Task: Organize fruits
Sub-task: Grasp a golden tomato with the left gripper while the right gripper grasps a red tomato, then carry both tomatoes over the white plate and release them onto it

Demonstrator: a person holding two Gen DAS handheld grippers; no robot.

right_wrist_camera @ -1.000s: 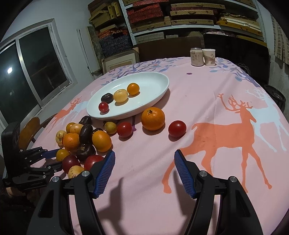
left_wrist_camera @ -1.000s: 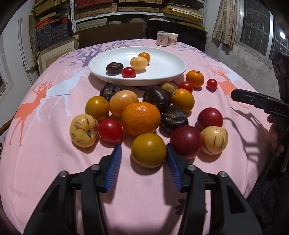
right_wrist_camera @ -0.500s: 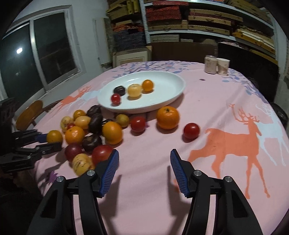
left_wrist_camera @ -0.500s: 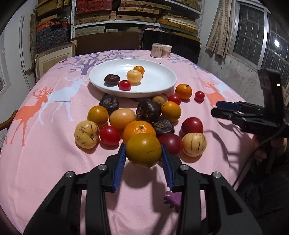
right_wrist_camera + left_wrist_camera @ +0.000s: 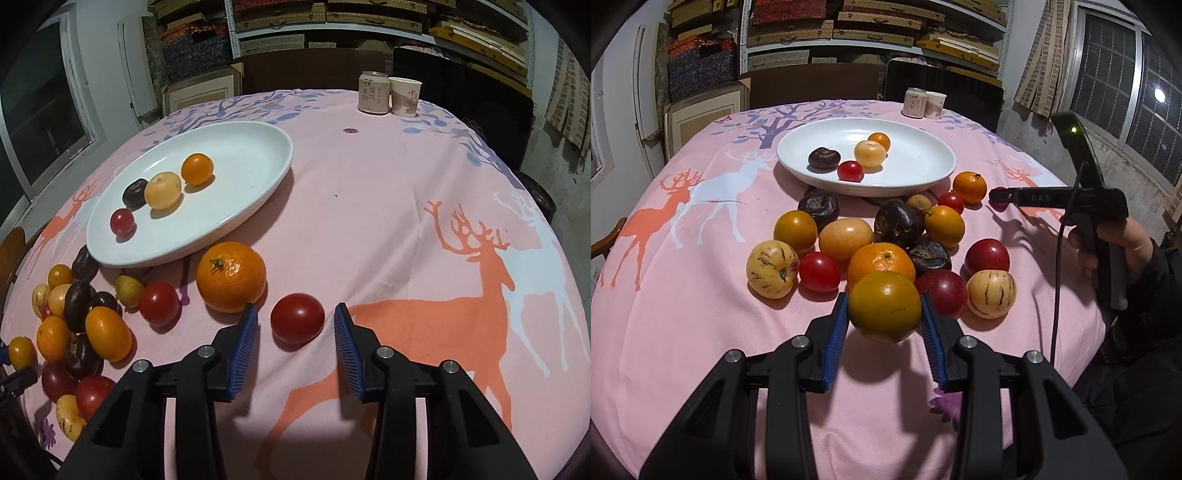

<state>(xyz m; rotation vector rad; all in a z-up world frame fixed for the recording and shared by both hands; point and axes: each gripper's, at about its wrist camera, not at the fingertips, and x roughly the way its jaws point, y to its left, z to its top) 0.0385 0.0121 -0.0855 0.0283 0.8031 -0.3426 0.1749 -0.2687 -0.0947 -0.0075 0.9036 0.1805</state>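
Two grippers over pink deer-print tablecloth. Left gripper: clamped on yellow-orange tomato, lifted clear of cloth, shadow beneath; heaped fruit just ahead, headed by large orange. Right gripper: jaws closing around red tomato resting on cloth, pads not touching it; tangerine ahead to left. White oval plate beyond, holding four small fruits. Can and paper cup far ahead.
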